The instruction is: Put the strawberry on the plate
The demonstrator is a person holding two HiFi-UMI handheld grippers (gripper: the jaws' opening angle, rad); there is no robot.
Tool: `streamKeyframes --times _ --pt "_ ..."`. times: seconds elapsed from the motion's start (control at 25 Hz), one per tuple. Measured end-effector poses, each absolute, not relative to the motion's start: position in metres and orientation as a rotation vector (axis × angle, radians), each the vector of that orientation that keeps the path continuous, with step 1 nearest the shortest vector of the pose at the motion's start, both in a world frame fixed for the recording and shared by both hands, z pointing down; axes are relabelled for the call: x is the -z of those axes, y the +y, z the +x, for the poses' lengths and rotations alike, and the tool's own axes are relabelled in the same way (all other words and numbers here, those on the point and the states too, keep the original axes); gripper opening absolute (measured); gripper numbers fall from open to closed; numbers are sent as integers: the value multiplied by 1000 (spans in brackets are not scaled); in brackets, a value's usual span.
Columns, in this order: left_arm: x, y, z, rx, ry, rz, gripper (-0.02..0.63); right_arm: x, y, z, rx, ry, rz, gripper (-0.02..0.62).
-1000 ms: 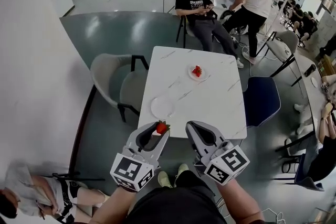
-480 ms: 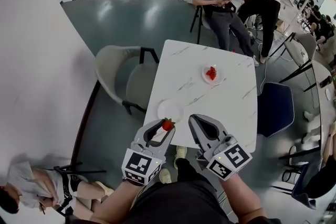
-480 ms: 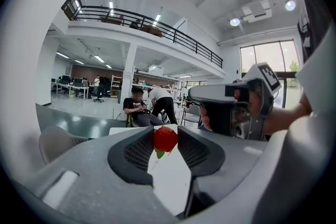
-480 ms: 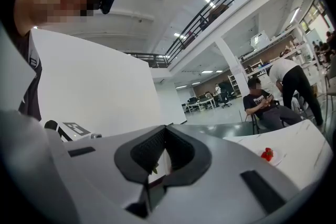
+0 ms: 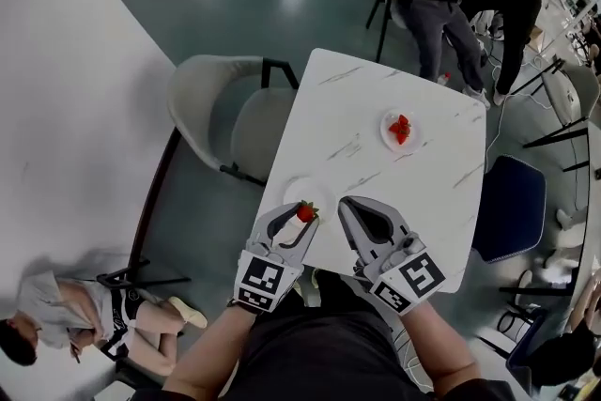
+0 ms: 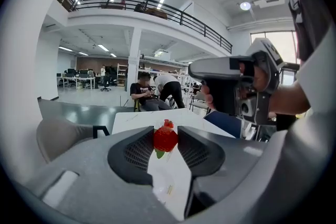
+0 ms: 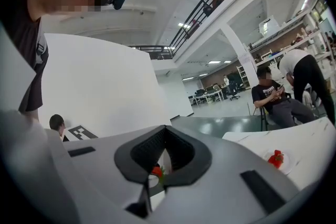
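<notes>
Gripping the strawberry (image 6: 165, 139) in your left gripper (image 5: 302, 215), you hover at the near edge of the empty plate (image 5: 293, 190) just ahead, your right gripper (image 5: 351, 208) clenched on nothing alongside.

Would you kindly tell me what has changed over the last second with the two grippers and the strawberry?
The left gripper, shut on the red strawberry, has moved forward from the white marble table's near edge; the fruit now hangs by the near rim of the empty white plate. Nothing was let go. The right gripper stayed shut and empty; the far plate with a second strawberry is unchanged.
</notes>
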State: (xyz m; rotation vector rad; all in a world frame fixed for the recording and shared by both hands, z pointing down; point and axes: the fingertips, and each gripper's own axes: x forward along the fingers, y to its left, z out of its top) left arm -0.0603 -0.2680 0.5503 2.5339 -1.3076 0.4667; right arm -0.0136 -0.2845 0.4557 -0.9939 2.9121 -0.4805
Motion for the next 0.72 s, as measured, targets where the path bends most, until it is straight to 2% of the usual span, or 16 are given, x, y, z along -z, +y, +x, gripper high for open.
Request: streamKeyframes --times 0.72 --pt "-736 -293 -53 -907 -1075 2435 147 -558 -297 -6 641 2880 -1211 3"
